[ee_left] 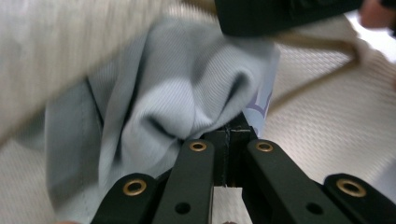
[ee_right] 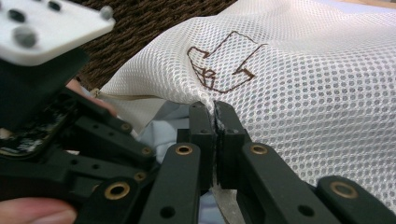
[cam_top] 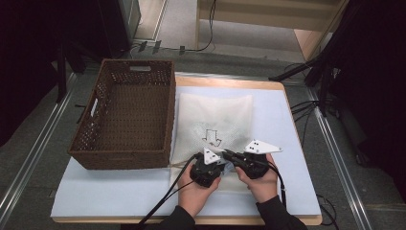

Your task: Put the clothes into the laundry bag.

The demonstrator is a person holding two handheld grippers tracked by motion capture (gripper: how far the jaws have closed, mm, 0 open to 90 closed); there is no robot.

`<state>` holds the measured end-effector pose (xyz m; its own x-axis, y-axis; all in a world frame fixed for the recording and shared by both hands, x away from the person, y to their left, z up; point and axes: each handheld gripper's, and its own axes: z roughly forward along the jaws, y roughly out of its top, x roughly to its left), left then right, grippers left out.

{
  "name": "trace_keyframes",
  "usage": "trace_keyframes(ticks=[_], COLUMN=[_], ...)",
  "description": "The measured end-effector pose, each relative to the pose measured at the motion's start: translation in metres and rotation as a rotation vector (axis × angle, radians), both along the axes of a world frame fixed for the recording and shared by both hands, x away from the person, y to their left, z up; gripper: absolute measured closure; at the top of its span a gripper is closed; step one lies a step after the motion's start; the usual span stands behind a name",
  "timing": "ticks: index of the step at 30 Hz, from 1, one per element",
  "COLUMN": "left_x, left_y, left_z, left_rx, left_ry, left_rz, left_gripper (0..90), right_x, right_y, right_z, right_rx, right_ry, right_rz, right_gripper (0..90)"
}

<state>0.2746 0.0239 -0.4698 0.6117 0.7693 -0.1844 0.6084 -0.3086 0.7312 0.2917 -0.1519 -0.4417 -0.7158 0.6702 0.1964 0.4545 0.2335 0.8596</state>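
The white mesh laundry bag (cam_top: 214, 125) lies flat on the worktop (cam_top: 287, 143), just beside the brown woven basket (cam_top: 125, 115). The right claw (ee_right: 215, 112) pinches the bag's open edge. The left claw (ee_left: 229, 135) is pressed together on the light blue cloth (ee_left: 154, 93) poking out of it. If both pull too hard, the cloth may snag and the mesh edge could slip free.

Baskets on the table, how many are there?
1. The brown woven basket stands at the table's left side, right beside the white mesh bag. No other basket shows, and nothing on the table looks big enough to hide one.
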Motion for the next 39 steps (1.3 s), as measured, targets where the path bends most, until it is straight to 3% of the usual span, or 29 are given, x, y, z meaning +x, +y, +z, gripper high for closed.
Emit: trace_keyframes(ticks=[1, 4, 7, 8, 9, 10, 12, 15, 16, 19, 21, 22, 25, 29, 35, 37, 39], left_x=[0.006, 0.017, 0.026, 0.026, 0.032, 0.033, 0.033, 0.025, 0.018, 0.006, 0.001, -0.001, -0.002, 0.006, 0.03, 0.035, 0.032], left_y=[-0.004, -0.004, -0.004, -0.004, -0.001, 0.001, 0.002, 0.006, 0.01, 0.02, 0.023, 0.022, 0.013, 0.001, -0.007, -0.008, -0.007], left_z=[0.001, 0.0, 0.0, 0.0, -0.002, -0.003, -0.004, -0.002, 0.001, 0.007, 0.007, 0.007, 0.004, -0.001, -0.007, -0.007, -0.006], left_rx=[0.028, 0.04, 0.096, 0.096, 0.116, 0.108, 0.101, 0.077, 0.059, 0.026, 0.028, 0.006, 0.018, 0.046, 0.087, 0.083, 0.048], left_ry=[-0.014, -0.019, -0.08, -0.08, -0.104, -0.115, -0.117, -0.125, -0.121, -0.119, -0.106, -0.082, -0.066, -0.052, -0.05, -0.054, -0.05], left_rz=[0.03, 0.08, 0.168, 0.168, 0.229, 0.248, 0.249, 0.212, 0.162, 0.099, 0.064, 0.034, 0.003, 0.042, 0.205, 0.232, 0.196], left_gripper=[90.0, 90.0, 90.0, 90.0, 90.0, 90.0, 90.0, 90.0, 88.3, 84.6, 83.4, 83.1, 81.5, 85.4, 90.0, 90.0, 90.0], right_x=[0.0, -0.001, -0.001, -0.001, -0.001, 0.0, 0.0, 0.0, 0.001, 0.001, 0.0, 0.0, -0.001, -0.001, 0.0, -0.001, -0.002], right_y=[0.0, 0.0, 0.001, 0.001, 0.002, 0.003, 0.003, 0.003, 0.001, 0.001, 0.001, 0.001, 0.002, 0.003, 0.002, 0.003, 0.003], right_z=[0.0, 0.0, 0.0, -0.001, -0.002, -0.004, -0.005, -0.005, -0.005, -0.005, -0.004, -0.004, -0.003, -0.004, -0.01, -0.011, -0.01], right_rx=[0.0, 0.0, -0.003, -0.009, -0.012, -0.018, -0.022, -0.025, -0.022, -0.018, -0.012, -0.007, -0.01, -0.014, -0.037, -0.039, -0.04], right_ry=[0.004, 0.004, 0.014, 0.016, 0.024, 0.023, 0.029, 0.029, 0.033, 0.035, 0.037, 0.037, 0.031, 0.034, 0.04, 0.05, 0.052], right_rz=[-0.001, -0.002, -0.01, -0.011, -0.014, -0.017, -0.017, -0.019, -0.024, -0.024, -0.021, -0.02, -0.02, -0.021, -0.029, -0.032, -0.032], right_gripper=[89.0, 89.0, 89.0, 89.0, 89.0, 89.0, 89.0, 89.0, 89.0, 89.0, 89.0, 88.9, 88.9, 88.9, 89.0, 88.9, 89.0])
